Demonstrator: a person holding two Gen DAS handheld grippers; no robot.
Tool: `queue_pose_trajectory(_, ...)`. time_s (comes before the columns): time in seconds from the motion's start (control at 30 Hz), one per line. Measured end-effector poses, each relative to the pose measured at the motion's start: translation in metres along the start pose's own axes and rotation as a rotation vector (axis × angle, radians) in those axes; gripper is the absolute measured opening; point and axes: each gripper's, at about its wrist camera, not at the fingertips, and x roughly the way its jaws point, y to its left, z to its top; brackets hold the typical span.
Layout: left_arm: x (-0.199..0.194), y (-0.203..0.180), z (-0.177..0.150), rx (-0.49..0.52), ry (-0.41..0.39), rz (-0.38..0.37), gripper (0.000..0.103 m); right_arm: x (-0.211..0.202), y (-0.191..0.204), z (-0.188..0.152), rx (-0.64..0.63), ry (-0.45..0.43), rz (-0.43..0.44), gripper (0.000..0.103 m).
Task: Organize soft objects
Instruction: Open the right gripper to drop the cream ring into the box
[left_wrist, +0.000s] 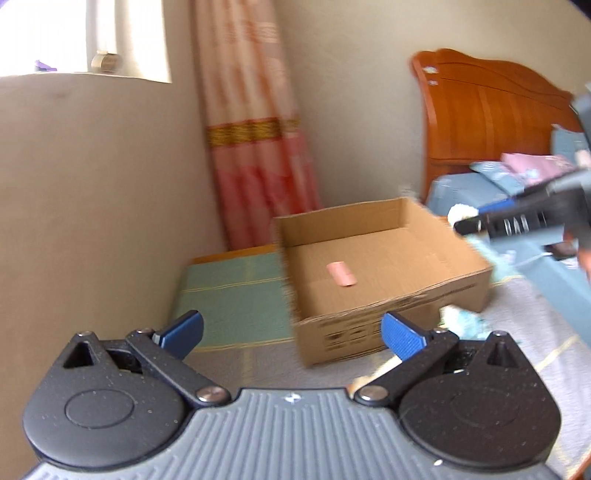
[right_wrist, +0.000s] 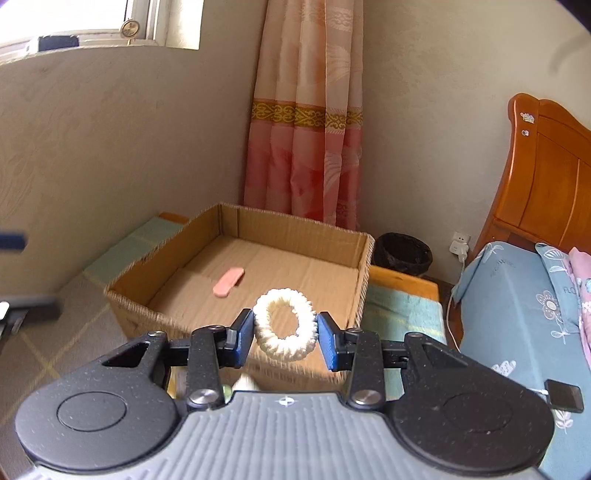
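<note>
While pinched in the right claw, scrunchie hangs (upright) above box.

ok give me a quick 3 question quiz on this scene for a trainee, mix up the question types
1. True or false: the right gripper is shut on a white fuzzy ring.
2. Multiple choice: what lies inside the cardboard box?
A. a blue sock
B. a pink object
C. a green sponge
3. Short answer: are the left gripper's jaws open or shut, and do they hold anything?

Key
1. True. Both pads press the ring's sides, in front of the box's near wall.
2. B. The pink object lies on the box floor.
3. Open and holding nothing.
</note>
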Motion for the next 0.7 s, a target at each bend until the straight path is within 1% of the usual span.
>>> queue_pose_trajectory(0.07,0.002,0.003,-0.008,0.014,0.032,0.018,0.102,0.016,0.000,0.012,0.009,0.008,-0.001,0.042)
queue_pose_trajectory(0.13,0.005,0.006,-0.016,0.030,0.066,0.019,0.102,0.033,0.001,0.022,0.006,0.018,-0.007,0.042)
queue_pose_trajectory(0.2,0.008,0.010,-0.022,0.013,0.092,0.021,0.102,0.051,0.003,0.031,0.002,0.035,-0.012,0.042)
queue_pose_trajectory(0.3,0.010,0.016,-0.028,-0.021,0.108,-0.015,0.102,0.080,0.006,0.044,-0.003,0.060,-0.037,0.042)
queue_pose_trajectory(0.37,0.009,0.017,-0.033,-0.024,0.111,-0.026,0.102,0.097,0.006,0.054,-0.010,0.075,-0.050,0.048)
queue_pose_trajectory(0.4,0.009,0.017,-0.035,-0.024,0.113,-0.026,0.102,0.103,0.006,0.058,-0.019,0.076,-0.069,0.056)
queue_pose_trajectory(0.43,0.008,0.018,-0.036,-0.024,0.115,-0.027,0.102,0.107,0.006,0.061,-0.020,0.079,-0.095,0.076)
queue_pose_trajectory(0.5,0.007,0.017,-0.038,-0.024,0.119,-0.031,0.102,0.109,0.006,0.063,-0.027,0.084,-0.119,0.098)
queue_pose_trajectory(0.53,0.007,0.018,-0.039,-0.026,0.120,-0.032,0.102,0.105,0.005,0.062,-0.026,0.065,-0.122,0.099)
queue_pose_trajectory(0.63,0.006,0.017,-0.039,-0.025,0.123,-0.037,0.102,0.090,0.004,0.054,-0.019,0.066,-0.106,0.100)
queue_pose_trajectory(0.7,0.004,0.015,-0.040,-0.022,0.124,-0.046,0.102,0.078,0.005,0.048,-0.019,0.063,-0.109,0.102)
